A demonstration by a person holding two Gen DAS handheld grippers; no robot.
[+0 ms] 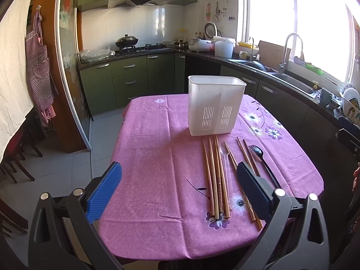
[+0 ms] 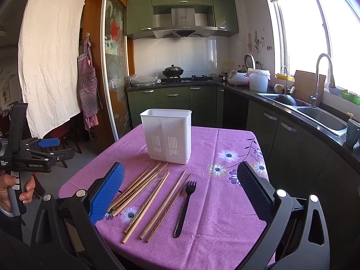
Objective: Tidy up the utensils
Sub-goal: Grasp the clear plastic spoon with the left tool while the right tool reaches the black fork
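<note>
A white slotted utensil holder (image 1: 215, 105) (image 2: 167, 135) stands upright and empty at the table's far side. In front of it lie several wooden chopsticks (image 1: 214, 175) (image 2: 144, 186), a clear plastic spoon (image 1: 227, 164) and a black plastic fork (image 1: 262, 159) (image 2: 185, 204). My left gripper (image 1: 180, 186) is open and empty, above the table's near edge, left of the chopsticks. It also shows in the right wrist view (image 2: 48, 148), held in a hand off the table's left side. My right gripper (image 2: 180, 193) is open and empty above the fork and chopsticks.
The table wears a purple flowered cloth (image 1: 157, 157) (image 2: 225, 202). Dark green cabinets, a stove with a wok (image 2: 172, 70) and a sink (image 2: 319, 117) line the back and right. A chair (image 1: 15, 157) stands left of the table.
</note>
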